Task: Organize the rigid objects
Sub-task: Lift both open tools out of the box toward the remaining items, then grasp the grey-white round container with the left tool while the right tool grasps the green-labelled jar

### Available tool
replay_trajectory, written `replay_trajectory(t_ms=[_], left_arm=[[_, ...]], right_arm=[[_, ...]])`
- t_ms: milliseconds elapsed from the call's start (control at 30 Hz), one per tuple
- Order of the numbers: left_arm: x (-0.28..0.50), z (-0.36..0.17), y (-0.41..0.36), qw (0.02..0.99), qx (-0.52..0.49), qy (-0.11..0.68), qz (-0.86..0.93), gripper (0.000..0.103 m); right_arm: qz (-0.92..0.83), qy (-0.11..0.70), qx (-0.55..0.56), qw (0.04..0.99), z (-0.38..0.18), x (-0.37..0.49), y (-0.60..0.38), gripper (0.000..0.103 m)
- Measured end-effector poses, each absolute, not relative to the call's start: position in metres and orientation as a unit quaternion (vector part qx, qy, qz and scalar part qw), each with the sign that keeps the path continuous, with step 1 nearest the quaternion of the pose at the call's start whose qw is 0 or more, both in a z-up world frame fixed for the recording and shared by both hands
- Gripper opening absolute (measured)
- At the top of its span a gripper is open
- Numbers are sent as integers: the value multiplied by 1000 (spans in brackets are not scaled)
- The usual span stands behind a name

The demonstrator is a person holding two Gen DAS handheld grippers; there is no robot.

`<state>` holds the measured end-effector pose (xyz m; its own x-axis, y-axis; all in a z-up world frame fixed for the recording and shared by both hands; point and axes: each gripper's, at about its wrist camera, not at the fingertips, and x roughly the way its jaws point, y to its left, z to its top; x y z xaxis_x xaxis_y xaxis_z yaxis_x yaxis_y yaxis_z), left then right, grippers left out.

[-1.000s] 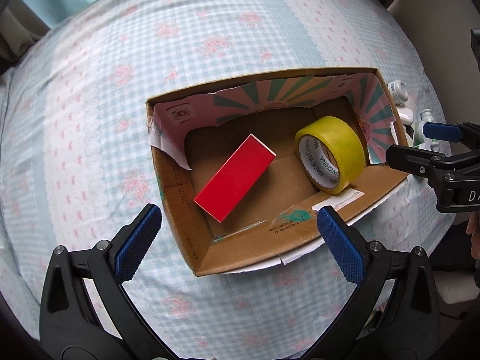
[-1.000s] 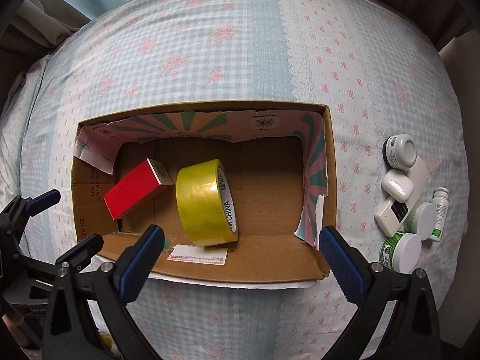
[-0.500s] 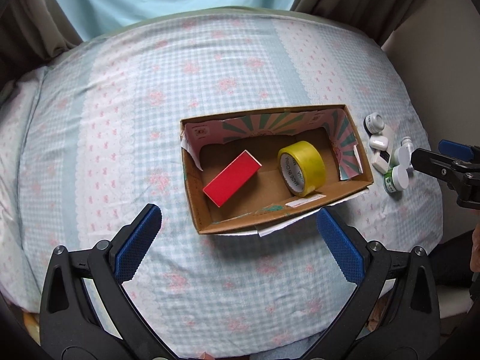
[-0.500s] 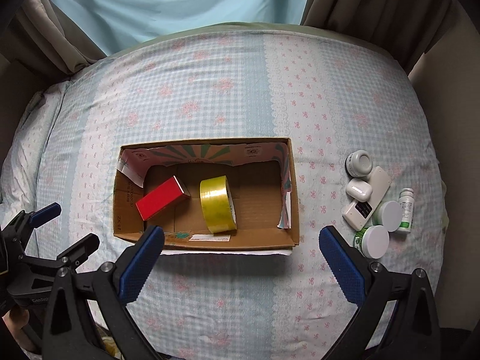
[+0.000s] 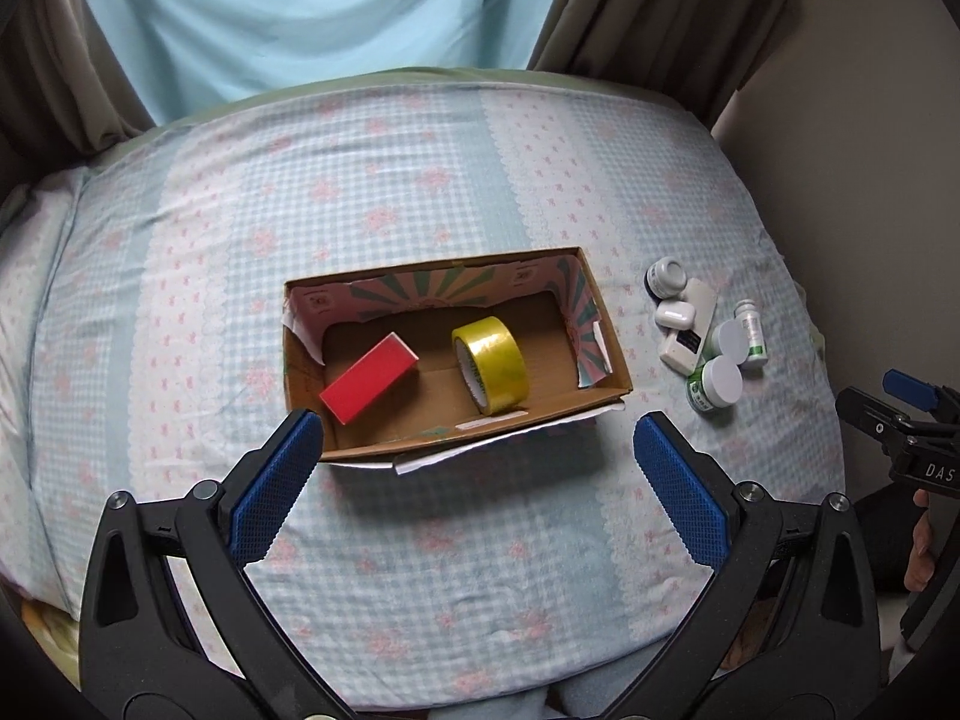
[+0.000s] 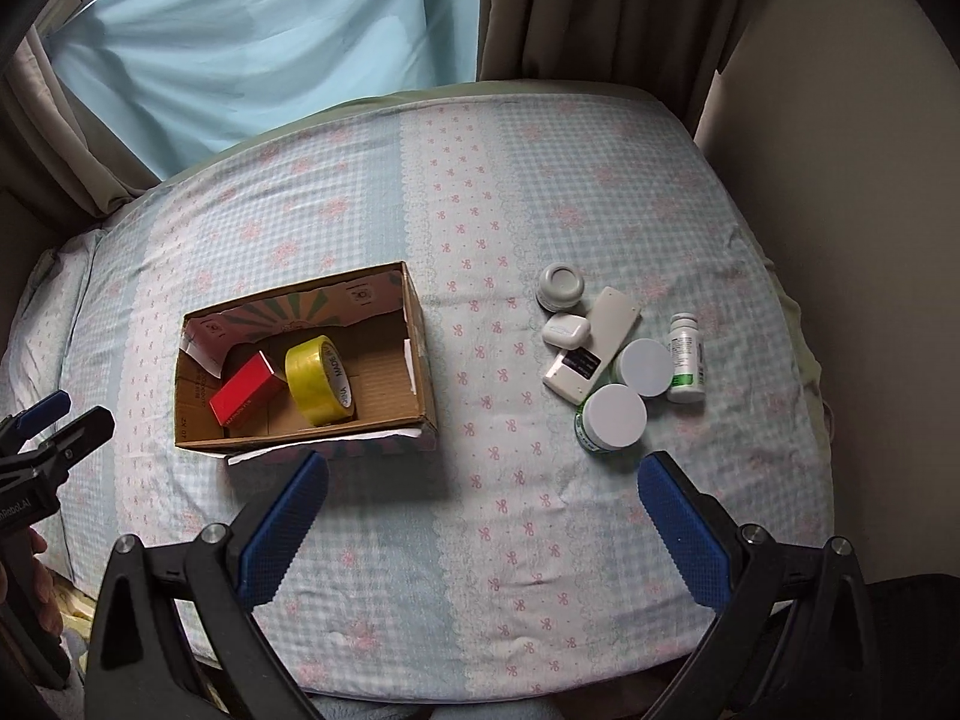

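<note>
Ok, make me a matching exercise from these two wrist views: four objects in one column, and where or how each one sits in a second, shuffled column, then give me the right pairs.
Column one:
1. red box
2. yellow tape roll
3. white remote
4. small white bottle

Column two:
A. farthest right of the cluster on the bedsheet
B. standing on its edge inside the cardboard box
C. lying between the jars on the bedsheet
D. lying at the left end of the cardboard box

Pairs: 1-D, 2-B, 3-C, 4-A

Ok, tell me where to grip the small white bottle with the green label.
Grip the white bottle across its label, coming from above with the right hand-held gripper. It lies on its side at the cluster's right edge; its right flank is free, and a white-lidded jar crowds its left.
</note>
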<state>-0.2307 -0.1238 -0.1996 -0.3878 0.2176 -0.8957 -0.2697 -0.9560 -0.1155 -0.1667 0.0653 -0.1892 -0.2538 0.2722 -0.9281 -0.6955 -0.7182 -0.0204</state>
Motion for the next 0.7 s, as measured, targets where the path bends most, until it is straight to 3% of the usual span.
replay_trajectory(t_ms=[333,700], left_arm=[[-258,-210,-15,197,-545,71,812,103],[-320,-262,116,237,-566,157,774,103]], right_arm=[[761,236,-492,351,-193,-99,115,103],[726,289,-506,365,-247,-80,170,103]])
